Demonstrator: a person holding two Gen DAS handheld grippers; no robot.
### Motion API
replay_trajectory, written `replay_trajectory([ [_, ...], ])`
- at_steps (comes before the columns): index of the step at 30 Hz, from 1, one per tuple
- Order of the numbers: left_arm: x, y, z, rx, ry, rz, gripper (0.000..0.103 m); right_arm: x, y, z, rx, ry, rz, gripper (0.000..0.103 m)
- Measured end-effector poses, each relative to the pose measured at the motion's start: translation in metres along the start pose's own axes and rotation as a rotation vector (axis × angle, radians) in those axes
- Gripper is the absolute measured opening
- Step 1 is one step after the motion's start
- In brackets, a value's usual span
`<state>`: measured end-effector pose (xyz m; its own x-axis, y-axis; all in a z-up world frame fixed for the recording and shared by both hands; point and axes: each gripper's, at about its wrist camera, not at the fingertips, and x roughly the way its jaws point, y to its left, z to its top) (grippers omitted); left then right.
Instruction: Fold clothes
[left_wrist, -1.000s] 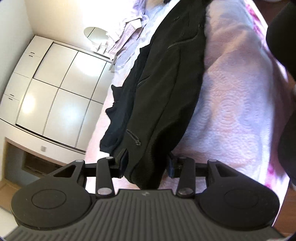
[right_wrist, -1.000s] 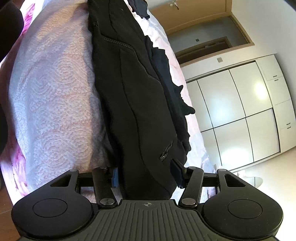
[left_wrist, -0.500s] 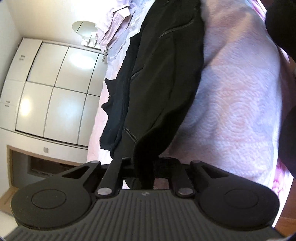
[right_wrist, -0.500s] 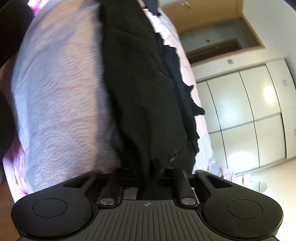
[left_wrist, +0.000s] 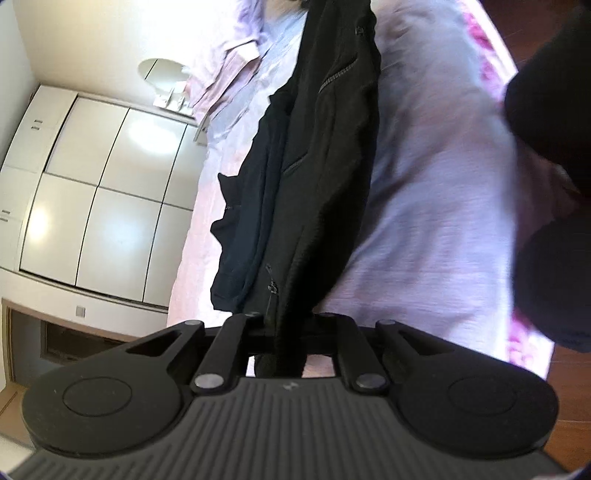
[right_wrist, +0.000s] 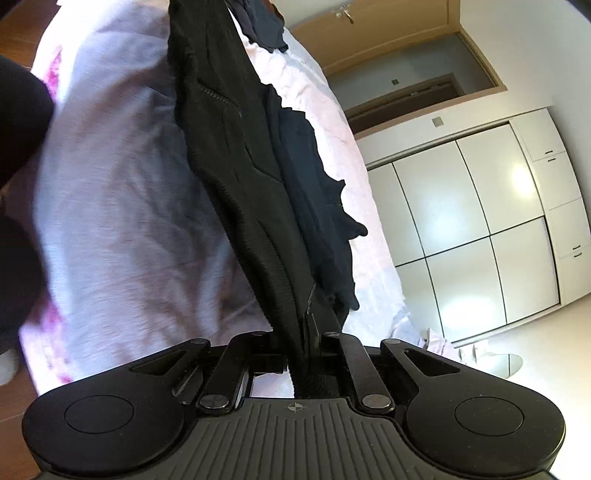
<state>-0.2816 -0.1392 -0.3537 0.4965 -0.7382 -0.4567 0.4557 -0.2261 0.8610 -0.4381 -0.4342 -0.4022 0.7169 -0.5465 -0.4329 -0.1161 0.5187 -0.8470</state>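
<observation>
Black jacket now jaw-pinched, lifted.

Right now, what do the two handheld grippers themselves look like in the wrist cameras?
Both look alike: matte black throughout. The left gripper and right gripper each have a ribbed black base plate, two rounded lobes with a circular recess, and two straight linkage bars pinned with silver-grey rivets. A small pale mark sits centred on each plate's front edge. No cables or sleeves are visible.
</observation>
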Motion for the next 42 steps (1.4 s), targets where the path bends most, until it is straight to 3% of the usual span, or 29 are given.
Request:
replay_trajectory([
  [13, -0.137, -0.048, -0.002, -0.081, -0.024, -0.070, 0.006, -0.148, 0.036, 0.003, 0.062, 0.011, 0.066, 0.005],
  [19, -0.173, -0.069, -0.002, -0.097, -0.013, -0.114, 0.006, -0.186, 0.046, 0.000, 0.064, 0.017, 0.102, 0.005],
  [25, -0.188, -0.049, -0.002, -0.126, -0.031, -0.115, 0.007, -0.202, 0.047, -0.001, 0.038, 0.011, 0.138, 0.005],
  [28, -0.180, -0.013, 0.002, -0.150, -0.052, -0.088, 0.007, -0.195, 0.020, 0.005, 0.007, -0.009, 0.104, 0.005],
  [32, -0.150, 0.055, 0.005, -0.195, -0.074, -0.077, 0.007, -0.171, -0.050, 0.022, 0.045, -0.033, 0.092, 0.005],
  [36, -0.092, 0.122, 0.004, -0.267, -0.078, -0.108, 0.007, -0.114, -0.126, 0.040, 0.109, -0.025, 0.163, 0.005],
  [42, 0.020, 0.190, -0.006, -0.353, -0.043, -0.178, 0.007, -0.005, -0.196, 0.064, 0.180, 0.003, 0.252, 0.005],
])
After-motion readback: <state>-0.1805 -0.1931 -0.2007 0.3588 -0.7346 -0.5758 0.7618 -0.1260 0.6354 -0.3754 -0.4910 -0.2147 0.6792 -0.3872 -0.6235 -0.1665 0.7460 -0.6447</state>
